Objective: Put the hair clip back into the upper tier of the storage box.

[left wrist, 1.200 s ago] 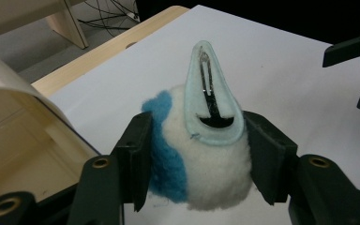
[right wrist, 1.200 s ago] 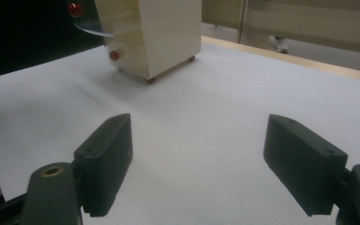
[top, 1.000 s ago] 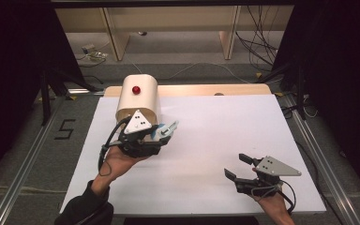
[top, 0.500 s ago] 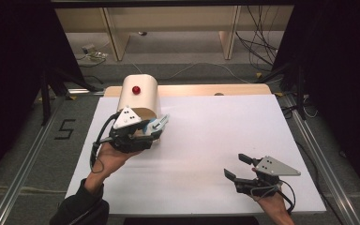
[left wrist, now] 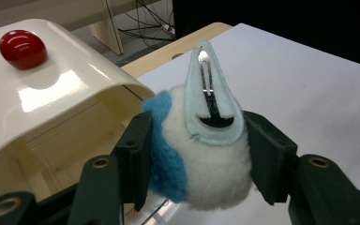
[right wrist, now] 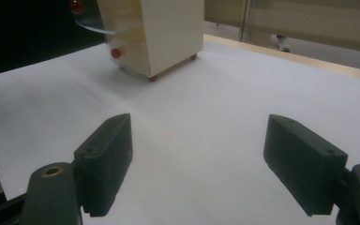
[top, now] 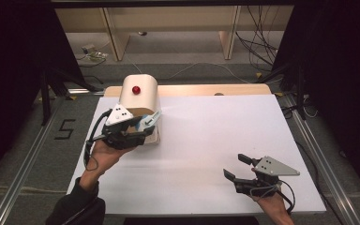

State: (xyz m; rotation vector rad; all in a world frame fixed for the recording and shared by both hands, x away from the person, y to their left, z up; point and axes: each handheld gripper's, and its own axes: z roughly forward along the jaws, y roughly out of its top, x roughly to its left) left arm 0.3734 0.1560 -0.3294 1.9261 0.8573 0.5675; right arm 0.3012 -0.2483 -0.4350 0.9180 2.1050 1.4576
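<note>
The left claw [left wrist: 199, 154] is clamped on a fluffy white-and-blue soft toy [left wrist: 201, 145] and holds it at the open front of the cream box [top: 139, 96] at the counter's [top: 215, 140] ten o'clock; the toy is picked up but not yet inside. The right claw [top: 238, 167] rests at five o'clock, jaws apart, empty. Since the earlier frames, the left claw has carried the toy leftward, closer to the opening.

One toy [left wrist: 201, 154], one box [top: 140, 101] (seemingly bread-bin)
</note>
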